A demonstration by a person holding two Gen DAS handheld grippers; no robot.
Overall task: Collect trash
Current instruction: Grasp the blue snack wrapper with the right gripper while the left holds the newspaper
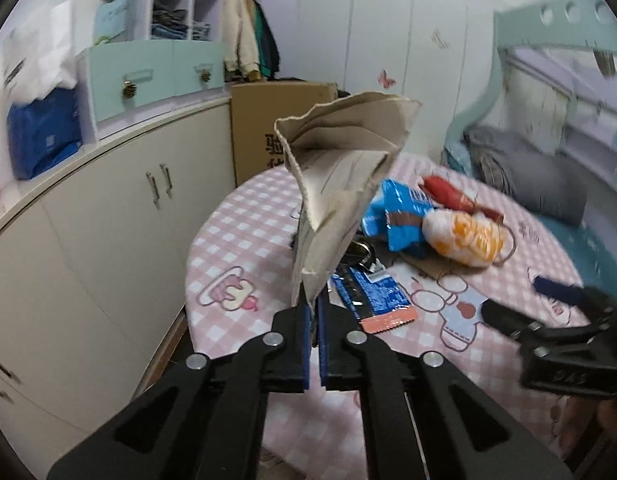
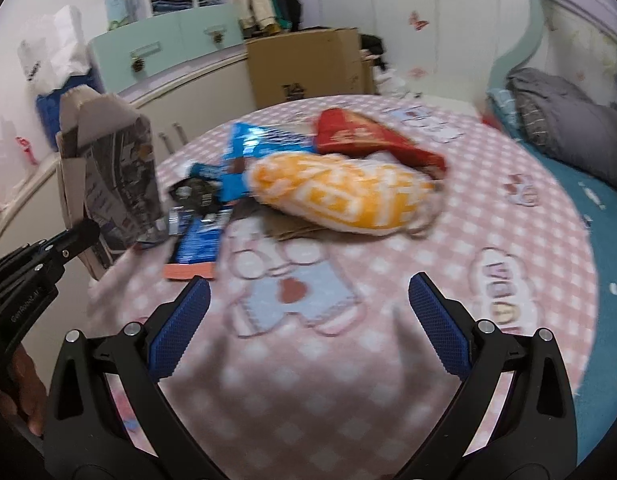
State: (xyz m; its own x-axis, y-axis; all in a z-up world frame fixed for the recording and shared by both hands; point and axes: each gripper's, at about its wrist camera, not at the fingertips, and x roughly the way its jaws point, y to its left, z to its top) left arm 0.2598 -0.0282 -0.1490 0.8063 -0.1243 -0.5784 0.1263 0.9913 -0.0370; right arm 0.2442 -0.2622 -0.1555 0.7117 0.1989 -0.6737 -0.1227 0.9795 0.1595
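The left tool is clamped on the bottom edge of a torn, creased brown paper bag, holding it upright and clear of the round desk with the pink checked cartoon cloth. The mouth of the bag gapes at the top. It looks light and floppy; thin paper like that should crumple and could tear where it is pinched, so a hold lower down on a doubled fold seems safer than on the ragged rim.

The right tool hangs open and empty over the cloth, its 2 blue pads wide apart. Ahead of it lies the rest of the litter in a loose heap: a flat dark blue wrapper with an orange end, a crinkled bright blue foil packet, a puffy orange-and-white bag and a red packet behind it. The foil pieces look slick and weightless; I would pinch the flat wrapper at its near orange edge, which lies closest.
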